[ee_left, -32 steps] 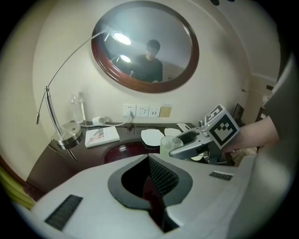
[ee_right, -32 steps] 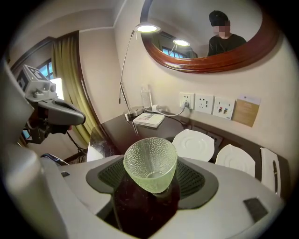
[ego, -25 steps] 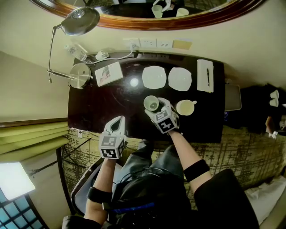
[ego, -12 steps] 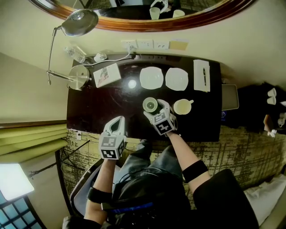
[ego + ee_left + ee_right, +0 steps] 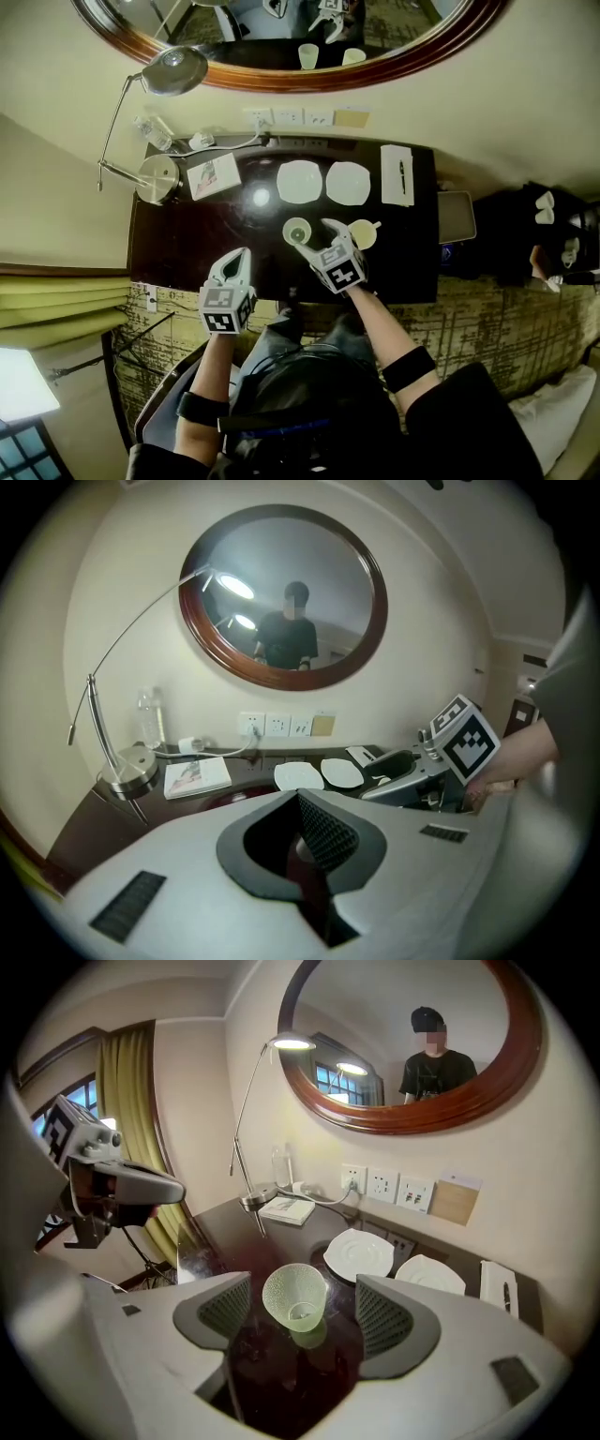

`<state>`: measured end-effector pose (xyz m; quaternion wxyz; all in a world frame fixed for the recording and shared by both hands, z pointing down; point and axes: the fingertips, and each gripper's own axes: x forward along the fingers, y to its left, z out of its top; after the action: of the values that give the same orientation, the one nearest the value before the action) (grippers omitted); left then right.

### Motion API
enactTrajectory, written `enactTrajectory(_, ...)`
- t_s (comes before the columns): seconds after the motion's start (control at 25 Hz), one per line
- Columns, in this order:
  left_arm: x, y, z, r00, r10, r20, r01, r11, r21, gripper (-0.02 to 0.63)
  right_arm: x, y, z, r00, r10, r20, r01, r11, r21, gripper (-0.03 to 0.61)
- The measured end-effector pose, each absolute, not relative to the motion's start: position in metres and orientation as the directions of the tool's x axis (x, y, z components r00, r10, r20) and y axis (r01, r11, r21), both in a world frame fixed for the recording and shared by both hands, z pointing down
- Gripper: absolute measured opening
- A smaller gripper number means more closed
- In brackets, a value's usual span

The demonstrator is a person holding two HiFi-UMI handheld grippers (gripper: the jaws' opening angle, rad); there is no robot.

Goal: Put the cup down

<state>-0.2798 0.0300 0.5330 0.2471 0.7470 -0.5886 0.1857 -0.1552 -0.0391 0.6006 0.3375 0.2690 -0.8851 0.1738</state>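
- On tabletop (image 5: 187,234), between right gripper (image 5: 316,235) fingers (image 5: 382,1314): green glass cup (image 5: 295,1302), upright, untouched; fingers wide apart, just closing slightly.
- Left gripper (image 5: 309,822) fingers pressed together, empty.

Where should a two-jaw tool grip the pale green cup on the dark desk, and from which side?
Across the side wall of the green cup, below the rim, from the near edge of the desk, where the right tool straddles it. It stands upright, shows no handle and narrows downward, so a higher pinch probably holds best.
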Motion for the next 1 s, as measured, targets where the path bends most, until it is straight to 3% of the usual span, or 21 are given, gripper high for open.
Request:
enactTrajectory(0.12, -0.274, 0.024, 0.525, 0.248, -0.796, 0.552, -0.969, -0.198, 0.150, 0.002, -0.141, -0.042, 0.575, -0.637, -0.383, 0.669, -0.604, 0.788, -0.124, 0.336)
enactTrajectory(0.28, -0.267, 0.016, 0.518, 0.253, -0.807, 0.534, -0.967, -0.198, 0.159, 0.002, -0.108, -0.052, 0.551, -0.609, -0.443, 0.658, -0.664, 0.738, -0.119, 0.229)
enactTrajectory(0.6, -0.245, 0.008, 0.508, 0.275, -0.812, 0.515, -0.961, -0.210, 0.181, 0.002, -0.029, -0.063, 0.529, -0.553, -0.535, 0.638, -0.755, 0.645, -0.114, 0.134)
enactTrajectory(0.88, -0.218, 0.006, 0.506, 0.298, -0.796, 0.527, -0.954, -0.242, 0.174, 0.002, 0.043, -0.057, 0.530, -0.495, -0.598, 0.631, -0.830, 0.540, -0.140, 0.004)
enactTrajectory(1.0, -0.207, 0.003, 0.505, 0.308, -0.790, 0.530, -0.951, -0.259, 0.167, 0.003, 0.070, -0.056, 0.531, -0.467, -0.626, 0.625, -0.857, 0.495, -0.144, 0.000)
